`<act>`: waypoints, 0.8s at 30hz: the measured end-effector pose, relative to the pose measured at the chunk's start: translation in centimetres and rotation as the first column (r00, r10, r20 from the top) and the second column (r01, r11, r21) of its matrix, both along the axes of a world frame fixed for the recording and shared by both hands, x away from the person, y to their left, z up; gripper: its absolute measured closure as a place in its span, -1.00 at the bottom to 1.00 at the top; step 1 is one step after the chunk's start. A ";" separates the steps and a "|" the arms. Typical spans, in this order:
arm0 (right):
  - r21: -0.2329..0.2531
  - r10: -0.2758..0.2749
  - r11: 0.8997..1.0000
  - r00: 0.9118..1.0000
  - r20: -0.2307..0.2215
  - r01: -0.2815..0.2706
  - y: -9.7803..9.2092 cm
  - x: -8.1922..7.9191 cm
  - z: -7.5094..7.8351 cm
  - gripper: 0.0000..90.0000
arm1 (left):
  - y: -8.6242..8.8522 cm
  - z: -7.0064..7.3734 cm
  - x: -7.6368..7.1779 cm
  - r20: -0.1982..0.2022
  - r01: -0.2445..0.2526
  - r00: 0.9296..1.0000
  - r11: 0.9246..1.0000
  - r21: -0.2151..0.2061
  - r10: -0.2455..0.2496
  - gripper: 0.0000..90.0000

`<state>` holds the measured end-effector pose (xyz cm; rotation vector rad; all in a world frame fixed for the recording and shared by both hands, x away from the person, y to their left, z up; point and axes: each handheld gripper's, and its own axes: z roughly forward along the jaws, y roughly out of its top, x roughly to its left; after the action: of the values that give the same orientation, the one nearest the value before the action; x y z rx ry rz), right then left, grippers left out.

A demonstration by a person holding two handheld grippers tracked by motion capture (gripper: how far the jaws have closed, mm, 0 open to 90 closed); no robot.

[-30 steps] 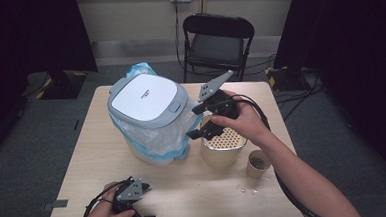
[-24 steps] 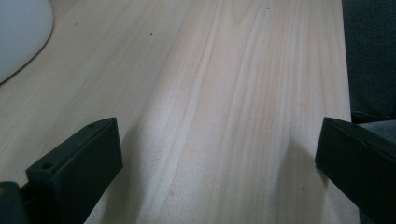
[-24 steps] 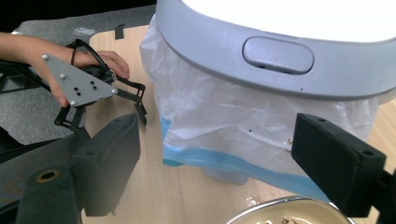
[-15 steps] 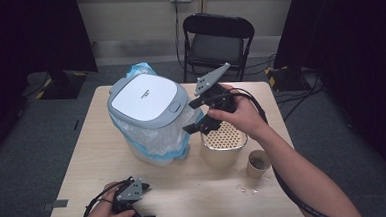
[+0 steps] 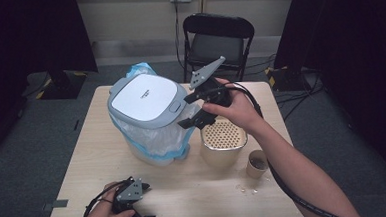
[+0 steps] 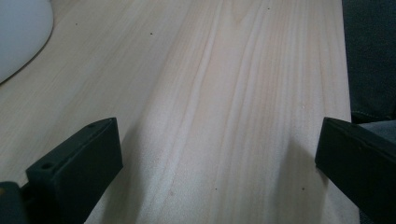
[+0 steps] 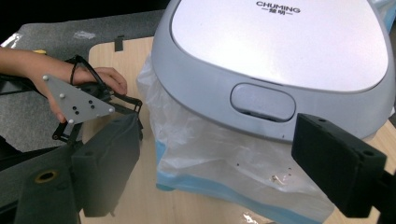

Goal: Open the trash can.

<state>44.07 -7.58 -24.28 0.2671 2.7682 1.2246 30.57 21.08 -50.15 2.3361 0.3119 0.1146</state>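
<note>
While we list the scene from its centre, item one is the bin [image 5: 149,116]: one grey-lidded waste bin with a white top panel, standing on the far left half of the table [image 5: 195,188], lid closed. One push button [image 7: 263,101] sits in the lid's front edge. One clear liner bag [image 7: 219,158] with a blue hem hangs out beneath the lid on the near side, loose and crumpled.

Item two, the right gripper [image 5: 197,108]: we hold it raised just beside the bin's right front corner, jaws wide apart and empty, pointing at the button from slightly above.

We judge the step in hand to be reaching for the lid button. To do it well, we would bring one jaw tip squarely onto the middle of the button, press straight in rather than sideways so the bin does not slide, and keep both jaws above the slack bag so it does not snag.

Item three, the left gripper [image 5: 131,202]: it rests at the near left edge of the table, well apart from the bin, jaws wide apart over bare wood, holding nothing.

Further items, right of the bin: one round beige container [image 5: 224,147] with a perforated top, one small paper cup [image 5: 257,164]. Behind the table: one black folding chair [image 5: 217,42].
</note>
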 end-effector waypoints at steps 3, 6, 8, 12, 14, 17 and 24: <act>0.006 0.005 1.000 1.000 0.000 -0.005 0.2 0.2 0.1 -0.66 | 0.0 0.0 0.0 0.000 -0.001 1.000 1.000 0.000 0.001 -1.00; 0.013 0.009 1.000 1.000 0.002 -0.009 0.6 0.5 0.1 -0.66 | 0.0 0.0 0.0 0.000 0.000 1.000 1.000 0.000 0.000 -1.00; 0.013 0.011 1.000 1.000 -0.002 -0.011 0.9 0.6 0.1 -0.66 | 0.0 0.0 0.0 0.000 0.000 1.000 1.000 -0.001 0.000 -1.00; 0.022 0.017 1.000 1.000 -0.014 -0.016 1.6 0.7 -0.2 -0.66 | 0.0 0.0 0.0 0.000 0.000 1.000 1.000 0.000 0.000 -1.00; 0.018 0.027 0.999 1.000 -0.012 -0.026 2.0 0.8 -0.4 -0.66 | 0.0 0.0 0.0 0.000 0.000 1.000 1.000 0.000 0.000 -1.00; 0.021 0.029 0.999 0.999 -0.016 -0.028 2.4 0.8 -0.7 -0.66 | 0.0 0.0 0.0 0.000 0.000 1.000 1.000 -0.001 0.000 -1.00; 0.013 0.035 0.999 0.999 -0.016 -0.034 2.8 1.0 -1.1 -0.68 | 0.0 0.0 0.0 0.000 0.000 1.000 1.000 -0.001 0.000 -1.00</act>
<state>45.07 -4.77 -25.39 0.2327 2.7913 1.2543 30.57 21.08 -50.15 2.3352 0.3118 0.1146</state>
